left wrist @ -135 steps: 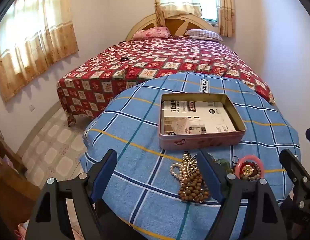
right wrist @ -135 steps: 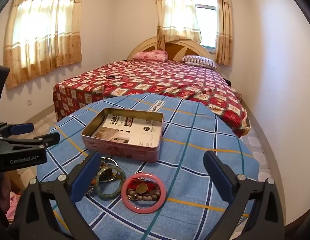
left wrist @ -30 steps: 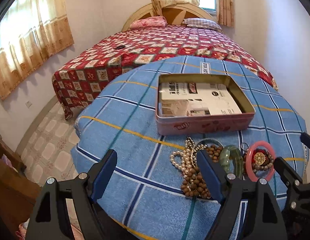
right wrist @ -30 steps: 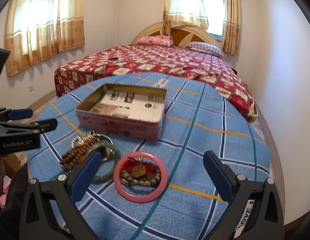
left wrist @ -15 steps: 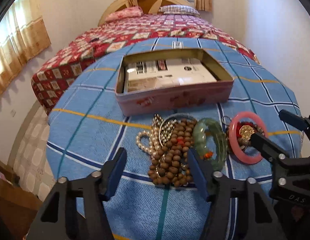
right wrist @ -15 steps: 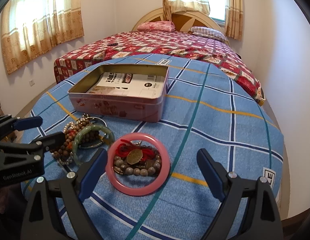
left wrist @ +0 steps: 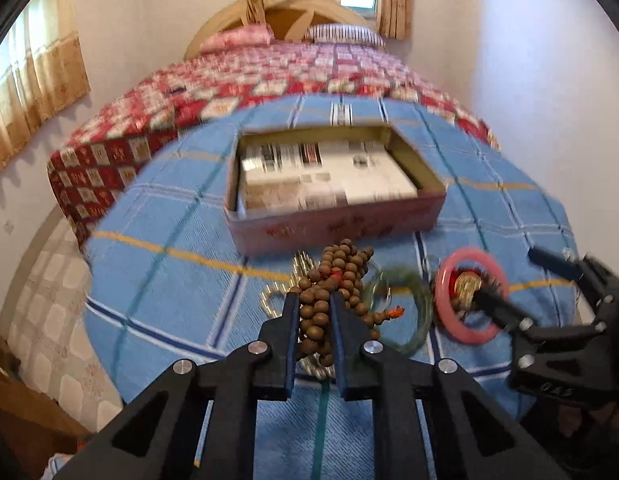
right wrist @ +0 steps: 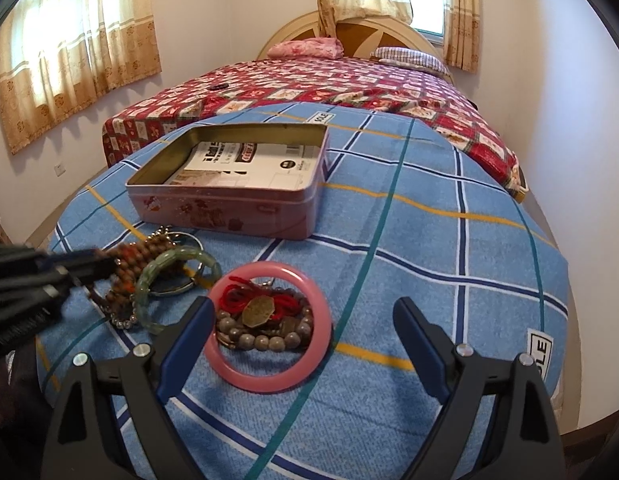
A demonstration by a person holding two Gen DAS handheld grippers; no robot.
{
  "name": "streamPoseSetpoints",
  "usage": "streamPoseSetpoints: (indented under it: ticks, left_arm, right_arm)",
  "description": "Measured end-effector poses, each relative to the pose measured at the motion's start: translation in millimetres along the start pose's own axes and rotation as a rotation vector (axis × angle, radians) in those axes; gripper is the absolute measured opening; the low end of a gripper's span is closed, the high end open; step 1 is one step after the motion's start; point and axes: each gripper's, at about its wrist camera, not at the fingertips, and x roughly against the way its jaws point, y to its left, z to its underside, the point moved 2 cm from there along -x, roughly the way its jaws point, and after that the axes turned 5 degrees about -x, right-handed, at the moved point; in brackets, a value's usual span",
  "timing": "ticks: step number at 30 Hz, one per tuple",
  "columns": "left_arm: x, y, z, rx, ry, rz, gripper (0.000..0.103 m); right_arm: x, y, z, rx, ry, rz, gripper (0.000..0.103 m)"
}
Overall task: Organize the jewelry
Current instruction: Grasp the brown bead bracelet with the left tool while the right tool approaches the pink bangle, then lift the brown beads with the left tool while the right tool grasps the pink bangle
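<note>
My left gripper (left wrist: 314, 300) is shut on a brown wooden bead string (left wrist: 333, 276) that lies on the blue checked cloth; it also shows in the right wrist view (right wrist: 133, 260). A green bangle (right wrist: 173, 276) lies right of the beads. A pink bangle (right wrist: 269, 326) rings a grey bead bracelet, red cord and brass pendant. My right gripper (right wrist: 305, 312) is open, its left finger beside the pink bangle. An open pink tin (right wrist: 233, 188) with a printed box inside stands behind the jewelry.
The round table (right wrist: 449, 240) has its edge close on all sides. A bed with a red patterned cover (right wrist: 329, 80) stands beyond it. A pearl strand and a metal ring (left wrist: 281, 292) lie under the beads. A wooden chair (left wrist: 13, 392) is at lower left.
My left gripper moved forward and closed on the wooden bead string. My right gripper came down closer to the pink bangle.
</note>
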Motion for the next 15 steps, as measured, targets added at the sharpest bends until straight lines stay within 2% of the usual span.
streamPoseSetpoints:
  ticks: [6, 9, 12, 15]
  left_arm:
    - [13, 13, -12, 0.007, -0.050, -0.034, 0.015]
    - [6, 19, -9, 0.021, -0.030, -0.036, 0.015]
    - [0, 20, -7, 0.027, -0.018, -0.038, 0.015]
    - [-3, 20, -5, 0.029, -0.012, -0.036, 0.015]
  right_arm:
    - [-6, 3, -2, 0.009, 0.022, -0.021, 0.092]
    - [-9, 10, -3, 0.036, 0.030, -0.042, 0.093]
    - [-12, 17, 0, 0.069, 0.047, -0.057, 0.103]
    - [-18, 19, 2, 0.077, 0.078, -0.063, 0.103]
